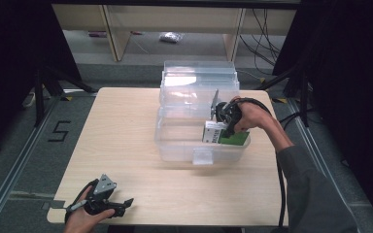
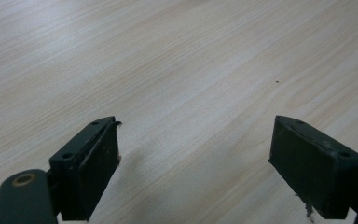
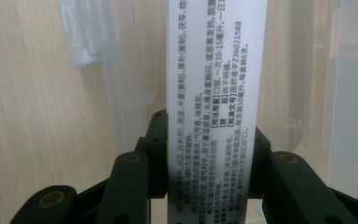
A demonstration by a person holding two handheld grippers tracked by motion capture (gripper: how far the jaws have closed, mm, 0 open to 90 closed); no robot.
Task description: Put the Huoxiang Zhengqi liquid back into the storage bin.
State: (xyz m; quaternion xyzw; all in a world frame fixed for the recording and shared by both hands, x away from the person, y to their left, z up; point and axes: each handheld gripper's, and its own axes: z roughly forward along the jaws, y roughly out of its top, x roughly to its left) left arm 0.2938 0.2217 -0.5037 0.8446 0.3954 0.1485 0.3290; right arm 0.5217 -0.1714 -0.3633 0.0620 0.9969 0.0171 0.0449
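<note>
Between the right gripper's [image 3: 213,154] fingers [image 3: 154,154], clamped on both narrow sides: a white carton [image 3: 216,93], held upright over the clear bin [image 1: 175,141]. Below the pads, cut off by the frame edge; above them, cut off too, so neither end shown in the right gripper view. Down the carton face between the fingers, fine black print in Chinese, mostly too small to read; legible: a code "Z36021588" and two boxed headings. Seen from the high view, same carton [image 1: 214,132] white with a green band, partly hidden behind the right hand [image 1: 247,115] and gripper [image 1: 226,127], and blurred by the bin's front wall; label there unreadable. Just beyond the fingertips, inside the bin at its right end, something flat and green [image 1: 235,139], edges hard to make out. Behind the fingers, the bin's raised lid [image 1: 199,77]; beside them in the right gripper view, a clear latch [image 3: 79,42] and milky walls close on either side. Far off toward the near-left table [image 1: 126,145] corner, left gripper [image 1: 126,203] lying low in the left hand [image 1: 85,216], fingers [image 2: 91,163] spread wide, only bare wood [image 2: 191,93] between and ahead of them, one dark speck [image 2: 277,83] to the side. On the floor left of the table, a black "5" [image 1: 58,131].
</note>
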